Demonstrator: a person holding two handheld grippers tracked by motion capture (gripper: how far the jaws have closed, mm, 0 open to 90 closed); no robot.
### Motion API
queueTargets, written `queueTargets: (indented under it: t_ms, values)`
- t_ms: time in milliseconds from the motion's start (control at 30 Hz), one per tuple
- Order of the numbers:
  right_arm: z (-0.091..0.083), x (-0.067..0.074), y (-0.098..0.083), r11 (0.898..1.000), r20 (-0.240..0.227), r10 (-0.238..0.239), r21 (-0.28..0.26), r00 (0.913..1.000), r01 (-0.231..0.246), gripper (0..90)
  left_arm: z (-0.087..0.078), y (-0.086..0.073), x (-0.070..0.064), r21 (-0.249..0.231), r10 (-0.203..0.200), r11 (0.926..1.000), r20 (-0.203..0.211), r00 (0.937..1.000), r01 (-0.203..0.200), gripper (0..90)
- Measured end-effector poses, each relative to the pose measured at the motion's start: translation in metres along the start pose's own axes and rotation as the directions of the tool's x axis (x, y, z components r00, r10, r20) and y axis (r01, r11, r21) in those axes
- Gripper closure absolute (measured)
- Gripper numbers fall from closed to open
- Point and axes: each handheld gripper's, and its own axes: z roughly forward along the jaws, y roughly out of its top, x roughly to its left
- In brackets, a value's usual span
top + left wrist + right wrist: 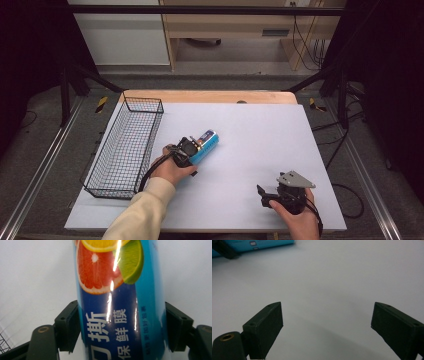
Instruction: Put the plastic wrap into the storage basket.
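Can (205, 145) lies on its side on the white table (250, 150), roughly centre-left, just right of the wire basket (125, 145). Blue label, citrus slices printed on it, white lettering, visible close up in the left gripper view (117, 302).

Left gripper (194, 146): clamped on the can. In the left gripper view both pads sit flat against the can's sides, one each side, no gap visible. Can body runs straight away from the camera between the jaws. From the high view the can's far end points up and to the right, away from the person. Can't tell from the frames whether the can is lifted or resting on the table.

Right gripper (261, 194): jaws spread wide, nothing between them, just bare table in its own view (327, 322). It sits near the front right of the table, well apart from the can, jaws pointing left. A strip of the can (259, 245) shows at the top left edge of the right gripper view.

Basket sits along the left edge of the table, nothing visible inside.
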Motion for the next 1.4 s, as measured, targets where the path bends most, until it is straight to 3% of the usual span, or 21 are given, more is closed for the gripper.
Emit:
queueTargets:
  t_ms: [233, 700, 1400]
  values:
    - [0.000, 0.000, 0.000, 1.000, 0.000, -0.002, 0.003, 1.0000, 0.002, 10.7, -0.001, 0.001, -0.002, 0.003, -0.022, 0.9997, -0.012, 0.9997, 0.022, 30.1]
    - [0.001, 0.000, 0.000, 1.000, -0.004, 0.005, 0.006, 1.0000, -0.005, 10.7, -0.006, 0.003, -0.011, 0.013, -0.006, 0.9999, -0.047, 0.9989, 0.007, 31.0]
    - [0.002, 0.001, 0.000, 1.000, -0.015, -0.004, 0.008, 0.9999, 0.004, 10.4, -0.072, 0.015, -0.007, -0.066, 0.007, 0.9977, -0.115, 0.9934, -0.015, 31.8]
